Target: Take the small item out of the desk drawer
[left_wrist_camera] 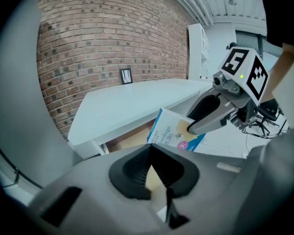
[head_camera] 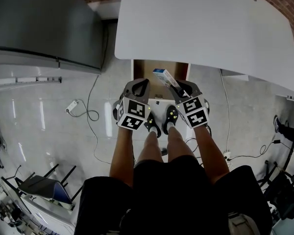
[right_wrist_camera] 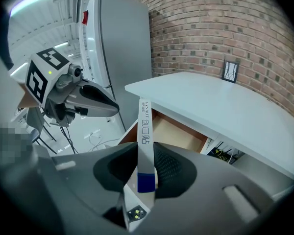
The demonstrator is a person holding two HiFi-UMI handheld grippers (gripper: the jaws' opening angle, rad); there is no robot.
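Note:
A small white and blue box (head_camera: 164, 76) is clamped in my right gripper (head_camera: 175, 83), in the air in front of the open desk drawer (head_camera: 146, 67). In the right gripper view the box (right_wrist_camera: 146, 146) stands edge-on between the pads, above the drawer's wooden bottom (right_wrist_camera: 179, 133). My left gripper (head_camera: 141, 84) hangs just left of it, shut and empty. From the left gripper view, its own jaws (left_wrist_camera: 152, 163) are pressed together, and the box (left_wrist_camera: 170, 131) shows beyond them in the right gripper's fingers (left_wrist_camera: 206, 116).
The white desk top (head_camera: 201, 23) overhangs the drawer. A tall grey cabinet (head_camera: 44, 23) stands at the left, with cables and a power strip (head_camera: 72, 105) on the floor. The person's feet (head_camera: 159, 121) are below the grippers. A brick wall (right_wrist_camera: 225, 28) lies behind the desk.

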